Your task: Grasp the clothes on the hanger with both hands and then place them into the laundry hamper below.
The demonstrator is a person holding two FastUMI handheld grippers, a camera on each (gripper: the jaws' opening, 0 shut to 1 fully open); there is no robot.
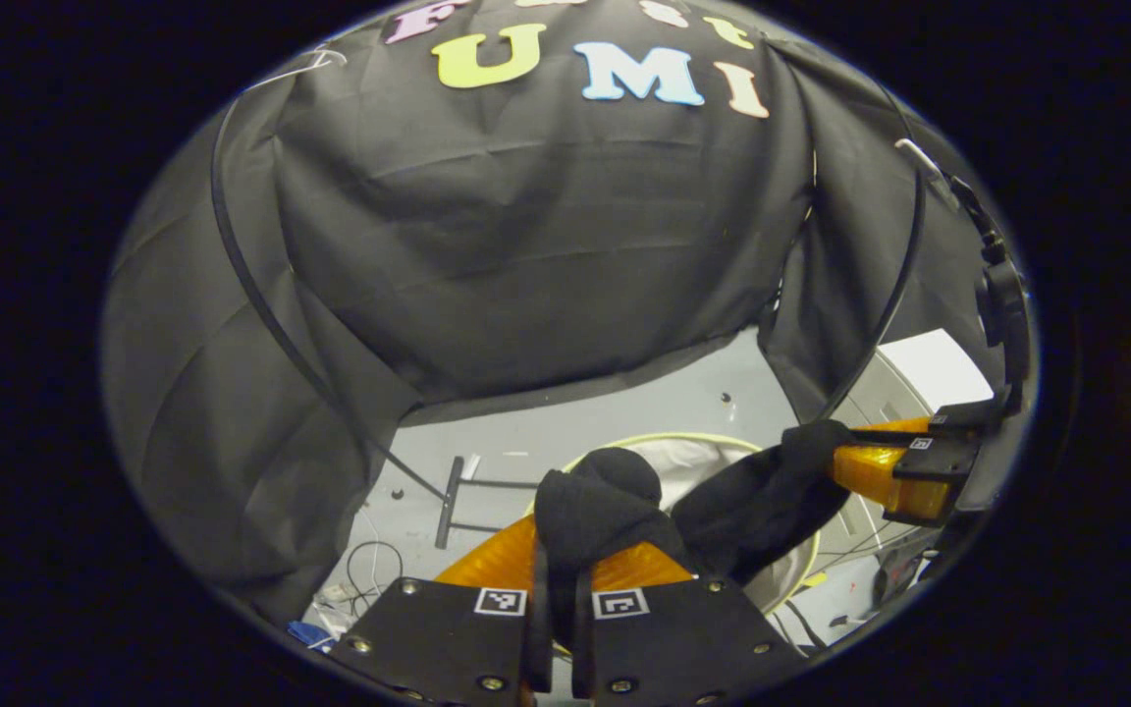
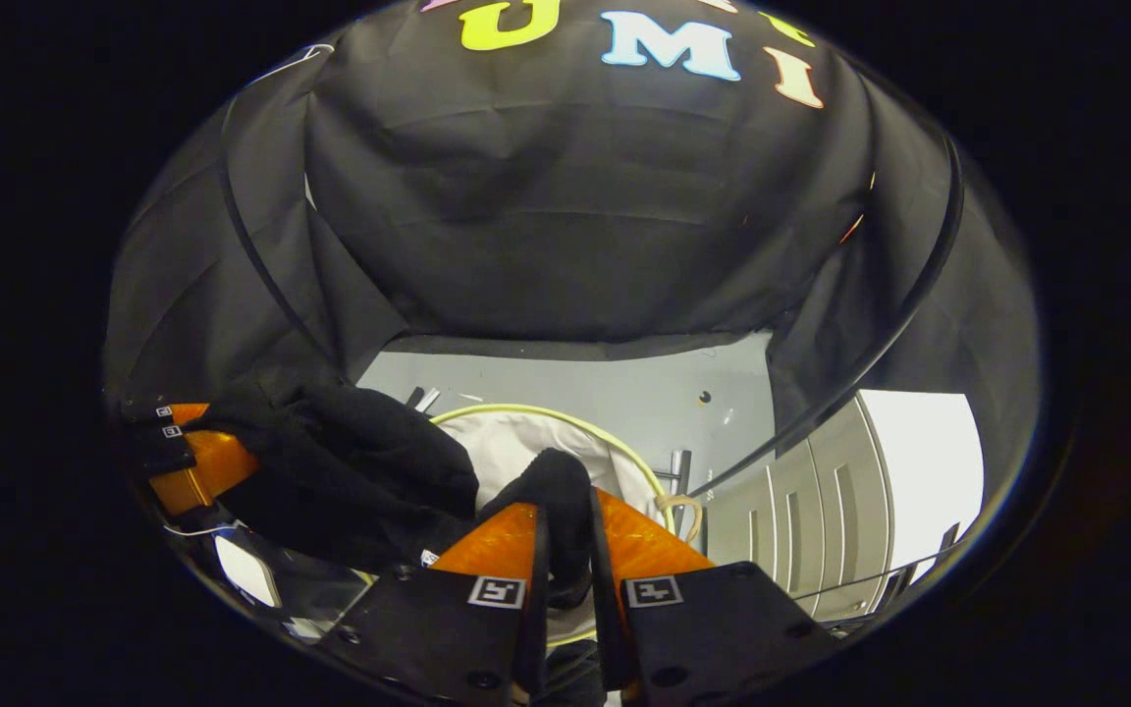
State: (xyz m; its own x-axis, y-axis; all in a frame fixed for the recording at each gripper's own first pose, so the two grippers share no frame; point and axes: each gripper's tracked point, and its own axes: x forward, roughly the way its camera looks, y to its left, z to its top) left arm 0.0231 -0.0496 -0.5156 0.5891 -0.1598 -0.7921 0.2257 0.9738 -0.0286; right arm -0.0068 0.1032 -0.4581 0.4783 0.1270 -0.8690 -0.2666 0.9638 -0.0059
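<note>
A black garment (image 1: 742,496) hangs stretched between my two grippers, just above the white laundry hamper (image 1: 693,457) with its yellow-green rim. In the left gripper view my left gripper (image 1: 558,550) is shut on one bunched end of the cloth, and the right gripper (image 1: 845,447) holds the other end at the right. In the right gripper view my right gripper (image 2: 565,535) is shut on a fold of the black garment (image 2: 359,471), which runs left to the left gripper (image 2: 202,447). The hamper (image 2: 507,447) lies open below the cloth.
The grey floor (image 1: 624,417) surrounds the hamper, with a metal stand foot (image 1: 450,501) and loose cables (image 1: 374,560) to its left. A grey cabinet (image 2: 801,511) stands at the right. Black booth cloth hangs close on all sides.
</note>
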